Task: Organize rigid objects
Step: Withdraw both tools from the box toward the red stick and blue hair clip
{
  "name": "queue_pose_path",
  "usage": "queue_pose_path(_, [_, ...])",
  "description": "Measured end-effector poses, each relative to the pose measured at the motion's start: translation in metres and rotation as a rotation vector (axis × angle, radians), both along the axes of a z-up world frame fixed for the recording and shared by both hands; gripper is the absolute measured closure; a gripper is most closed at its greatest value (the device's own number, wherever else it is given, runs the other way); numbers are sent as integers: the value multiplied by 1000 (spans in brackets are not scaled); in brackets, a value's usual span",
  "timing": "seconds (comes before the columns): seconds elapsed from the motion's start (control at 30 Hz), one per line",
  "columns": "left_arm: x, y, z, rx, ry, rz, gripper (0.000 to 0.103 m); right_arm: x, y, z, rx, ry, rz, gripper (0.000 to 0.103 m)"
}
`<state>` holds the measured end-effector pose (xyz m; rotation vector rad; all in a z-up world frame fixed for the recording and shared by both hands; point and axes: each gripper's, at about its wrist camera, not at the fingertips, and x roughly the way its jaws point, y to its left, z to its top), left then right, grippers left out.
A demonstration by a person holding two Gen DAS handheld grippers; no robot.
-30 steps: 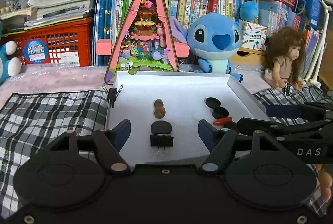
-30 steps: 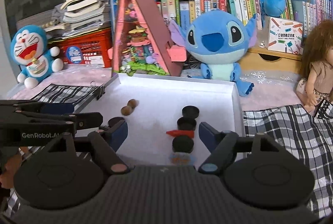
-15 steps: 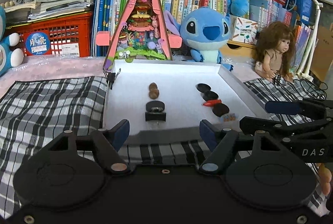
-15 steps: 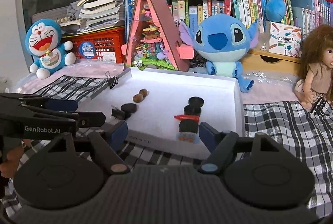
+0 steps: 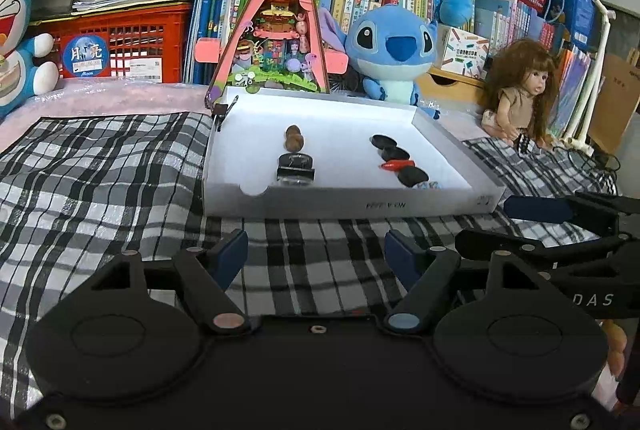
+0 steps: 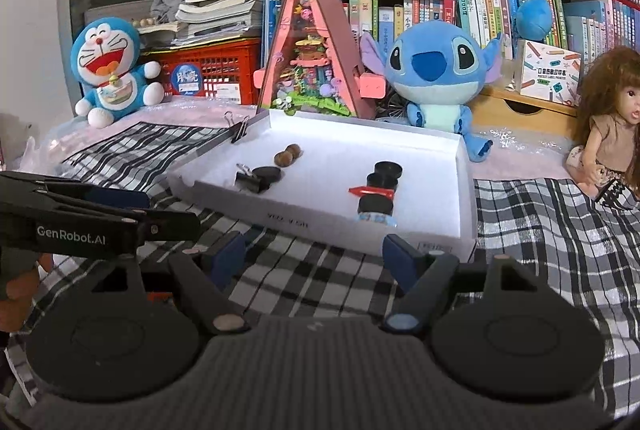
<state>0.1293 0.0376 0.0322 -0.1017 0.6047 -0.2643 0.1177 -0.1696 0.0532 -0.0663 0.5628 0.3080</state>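
A white shallow box (image 5: 440,134) (image 6: 466,166) lies on the checked cloth. Inside, on the left, sit two brown nuts (image 5: 295,139) (image 6: 288,155), a black disc and a black binder clip (image 5: 295,170) (image 6: 250,180). On the right stand a row of black discs (image 5: 394,152) (image 6: 386,170), a red piece (image 5: 394,164) (image 6: 370,191) and a small patterned bit (image 6: 374,217). My left gripper (image 5: 316,256) hangs open over the cloth, short of the box. My right gripper (image 6: 314,258) is open too, nothing between its fingers.
A binder clip (image 5: 219,109) (image 6: 239,128) grips the box's far left corner. Behind stand a pink triangular toy house (image 5: 276,26), a blue plush (image 5: 394,50), a doll (image 5: 520,94), a Doraemon plush (image 6: 110,70), a red crate (image 5: 120,46) and shelves of books.
Both grippers have drawn back from over the box to above the cloth in front of it. The box's contents have not moved, and both stay open.
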Motion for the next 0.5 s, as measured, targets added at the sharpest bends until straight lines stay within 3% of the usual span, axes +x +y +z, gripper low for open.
queue_pose_path(0.5, [-29, 13, -19, 6, 35, 11, 29, -19, 8, -25, -4, 40, 30, 18])
